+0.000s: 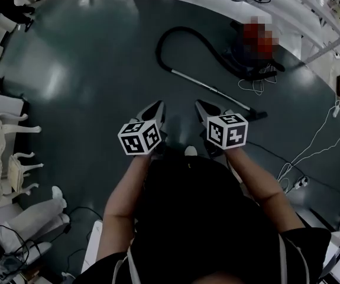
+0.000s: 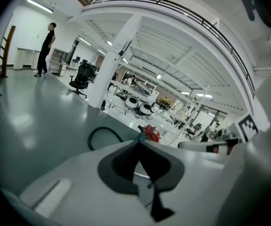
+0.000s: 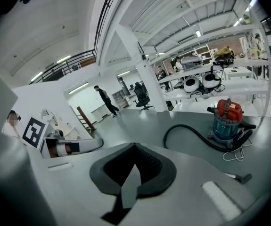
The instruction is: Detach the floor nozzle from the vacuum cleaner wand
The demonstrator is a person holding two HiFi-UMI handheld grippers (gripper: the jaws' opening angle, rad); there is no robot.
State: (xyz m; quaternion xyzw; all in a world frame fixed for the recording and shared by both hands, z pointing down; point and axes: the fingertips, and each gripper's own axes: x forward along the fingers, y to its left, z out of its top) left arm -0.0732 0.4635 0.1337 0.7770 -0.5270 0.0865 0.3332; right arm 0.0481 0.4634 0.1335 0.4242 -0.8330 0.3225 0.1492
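While left claw (image 1: 157,106) and right claw (image 1: 200,105) are clenched empty, open floor (image 1: 87,81) separates them from the wand (image 1: 208,86).

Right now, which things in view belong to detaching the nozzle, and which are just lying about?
Job:
- floor nozzle, wand, hose, red vacuum canister
- left gripper and right gripper, both shut and empty

Lying about:
- white cable on the floor
- white furniture
- black office chair
- a person standing far off
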